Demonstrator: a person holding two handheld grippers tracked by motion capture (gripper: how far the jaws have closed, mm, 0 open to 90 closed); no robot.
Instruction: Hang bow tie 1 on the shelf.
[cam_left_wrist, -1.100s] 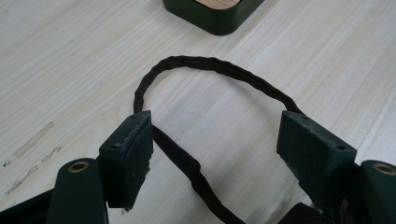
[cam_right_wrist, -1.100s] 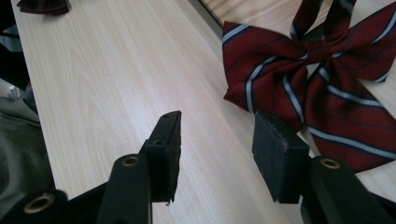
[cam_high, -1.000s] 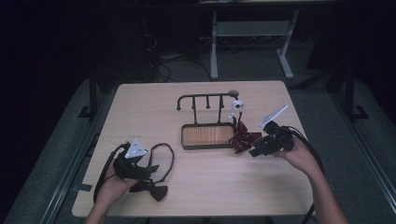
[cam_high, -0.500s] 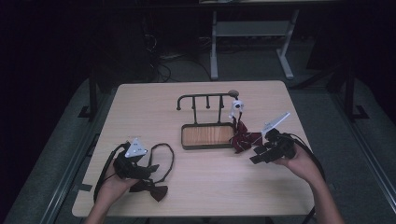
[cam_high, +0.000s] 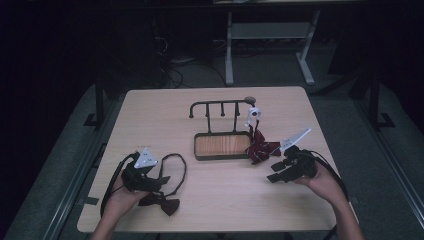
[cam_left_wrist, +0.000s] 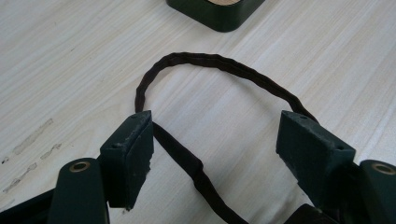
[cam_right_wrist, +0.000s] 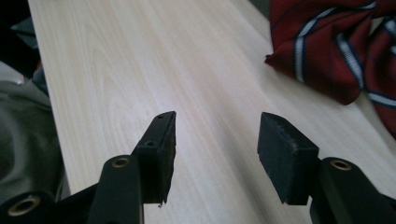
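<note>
Dark brown strap (cam_left_wrist: 187, 154) ran between your left claw (cam_left_wrist: 215, 135) jaws in the left gripper view, looping up toward the top of the frame and back down past the right jaw. That claw stood wide, gripping nothing. In the high view it sat at lower left (cam_high: 140, 172), with the bow tie (cam_high: 162, 202) on the surface (cam_high: 210, 210) just below it and the strap's loop to its right.

Your right claw (cam_right_wrist: 215, 140) was also wide and empty, over bare wood. The red striped tie (cam_right_wrist: 345, 51) lay at the upper right of the right gripper view, well clear of the jaws. In the high view it was bunched against the right end of the rack (cam_high: 222, 142), with the right claw (cam_high: 280, 172) just below and right of it.

The risks, as I judged them: the strap was thin and flat on the wood, so closing from that height could have pinched air or grazed it aside. A lift by the strap alone might have dragged the bow across the surface. The right claw, closing as it was aimed, would have missed the red tie.
</note>
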